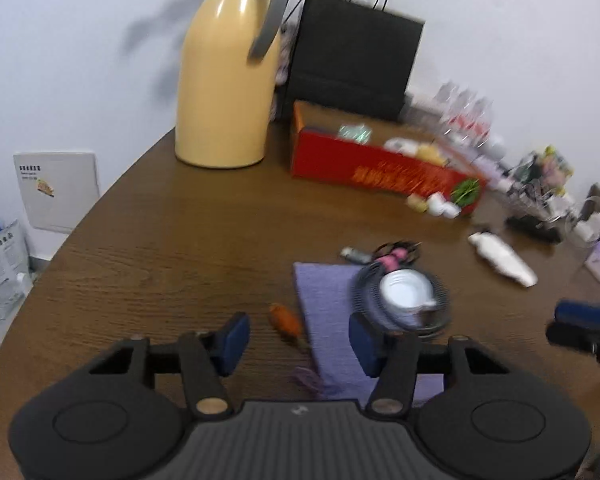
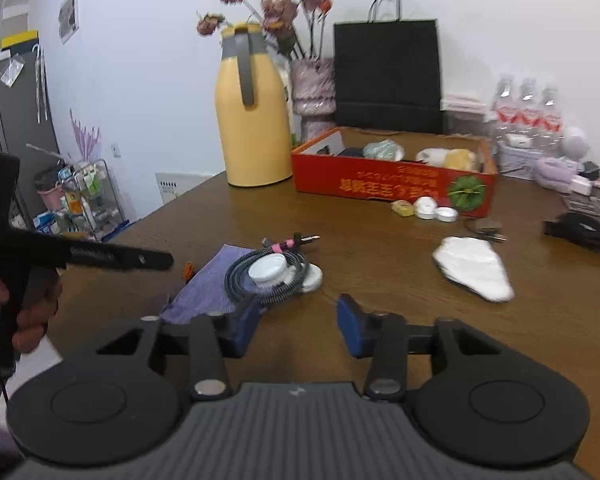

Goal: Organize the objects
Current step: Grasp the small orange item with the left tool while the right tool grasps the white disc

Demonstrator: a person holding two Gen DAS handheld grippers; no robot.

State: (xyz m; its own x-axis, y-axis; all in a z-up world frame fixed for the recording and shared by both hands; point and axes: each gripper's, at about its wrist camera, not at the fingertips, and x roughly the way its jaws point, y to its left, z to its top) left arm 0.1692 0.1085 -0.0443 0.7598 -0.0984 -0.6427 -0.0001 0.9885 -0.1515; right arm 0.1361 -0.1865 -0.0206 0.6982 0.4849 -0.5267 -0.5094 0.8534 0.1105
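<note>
On the brown wooden table [image 2: 228, 208] lies a purple cloth [image 2: 208, 280], and on its right part sits a coiled dark cable [image 2: 260, 280] with a white round lid [image 2: 269, 268] in the middle of the coil. Just behind the coil there is a small bundle with a pink band [image 2: 286, 245]. An orange small object [image 1: 286, 320] lies just beside the left edge of the cloth; what it is I cannot tell, the picture is blurred there. To the right, well apart from the cloth, lies a white crumpled bag [image 2: 474, 266].

The left gripper [image 1: 296, 340] hovers above the near end of the cloth. Its blue fingers [image 1: 232, 340] stand apart and nothing is between them; the jaws are released. The right gripper [image 2: 298, 328] is over the bare table near the coil, also with its jaws apart and holding nothing. In the right wrist view a hand [image 2: 32, 308] holds the handle of the left gripper at the left edge.

Farther back stands a red cardboard box [image 2: 380, 188] with some wrapped items inside, and in front of it two white small caps [image 2: 436, 210] and a yellow small piece [image 2: 403, 208]. Left of the box stands a yellow thermos jug [image 2: 252, 128]. Behind are a black paper bag [image 2: 388, 76], a vase with dried flowers [image 2: 312, 84], and water bottles [image 2: 528, 112] at the right.
</note>
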